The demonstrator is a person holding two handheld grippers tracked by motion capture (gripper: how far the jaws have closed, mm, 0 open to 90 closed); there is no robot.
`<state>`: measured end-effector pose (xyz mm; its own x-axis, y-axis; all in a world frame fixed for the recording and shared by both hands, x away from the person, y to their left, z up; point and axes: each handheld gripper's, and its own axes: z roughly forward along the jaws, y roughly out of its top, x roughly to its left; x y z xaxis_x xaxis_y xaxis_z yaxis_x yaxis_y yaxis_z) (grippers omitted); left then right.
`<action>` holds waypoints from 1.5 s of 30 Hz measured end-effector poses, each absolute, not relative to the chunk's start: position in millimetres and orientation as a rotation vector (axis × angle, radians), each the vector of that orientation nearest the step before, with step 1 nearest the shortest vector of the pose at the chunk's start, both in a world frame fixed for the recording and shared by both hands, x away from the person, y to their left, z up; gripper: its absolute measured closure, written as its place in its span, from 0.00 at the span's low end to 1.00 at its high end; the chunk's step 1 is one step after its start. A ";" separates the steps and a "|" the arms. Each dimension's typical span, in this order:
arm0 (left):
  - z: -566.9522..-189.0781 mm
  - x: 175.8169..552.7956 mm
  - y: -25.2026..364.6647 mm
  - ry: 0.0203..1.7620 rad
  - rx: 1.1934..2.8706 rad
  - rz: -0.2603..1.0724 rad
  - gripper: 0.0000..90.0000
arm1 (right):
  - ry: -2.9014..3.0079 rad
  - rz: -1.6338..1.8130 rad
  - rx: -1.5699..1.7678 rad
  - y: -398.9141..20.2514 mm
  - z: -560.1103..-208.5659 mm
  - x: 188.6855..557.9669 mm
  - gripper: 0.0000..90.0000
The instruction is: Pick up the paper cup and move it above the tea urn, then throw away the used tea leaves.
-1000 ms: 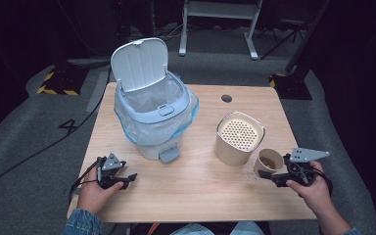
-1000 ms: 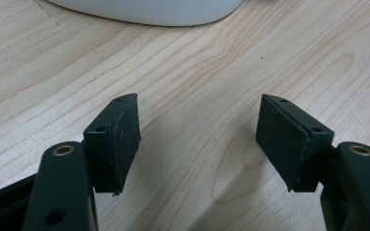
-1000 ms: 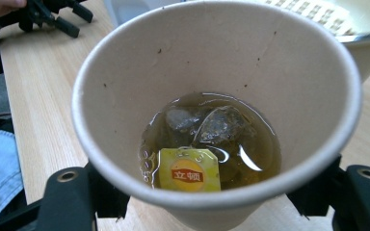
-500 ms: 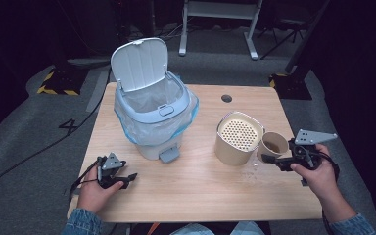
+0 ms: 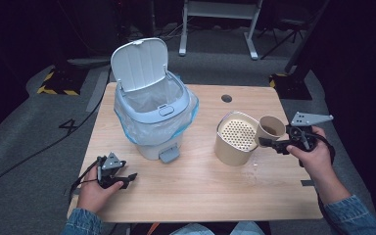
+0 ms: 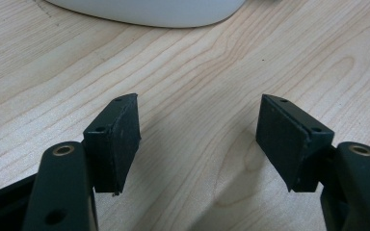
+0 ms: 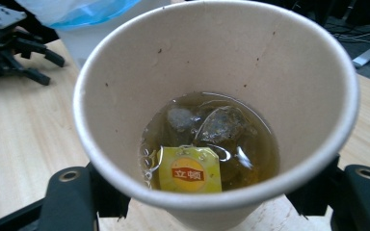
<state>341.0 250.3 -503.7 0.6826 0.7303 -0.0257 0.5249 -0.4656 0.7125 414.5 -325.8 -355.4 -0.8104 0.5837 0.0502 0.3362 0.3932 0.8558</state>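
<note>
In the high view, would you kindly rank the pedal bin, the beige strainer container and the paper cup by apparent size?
1. Pedal bin, clearly the largest.
2. Beige strainer container.
3. Paper cup, the smallest, although it is lifted in the right gripper, slightly nearer the camera.

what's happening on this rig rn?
A person works two handheld grippers at a wooden table. The right gripper is clamped on a paper cup holding tea and a used tea bag, and carries it above the table beside the beige strainer bin. The left gripper rests near the table's front edge, jaws open and empty. The pedal trash can stands with its lid up.
</note>
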 end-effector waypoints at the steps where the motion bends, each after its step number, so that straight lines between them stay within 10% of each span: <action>1: -503.7 341.0 250.3 0.958 2.177 0.368 0.36 | 2.393 1.373 0.812 -325.2 -354.7 417.4 0.35; 45: -503.9 338.9 249.1 0.971 2.177 0.387 0.36 | 2.152 0.890 0.068 -292.9 -359.0 475.4 0.38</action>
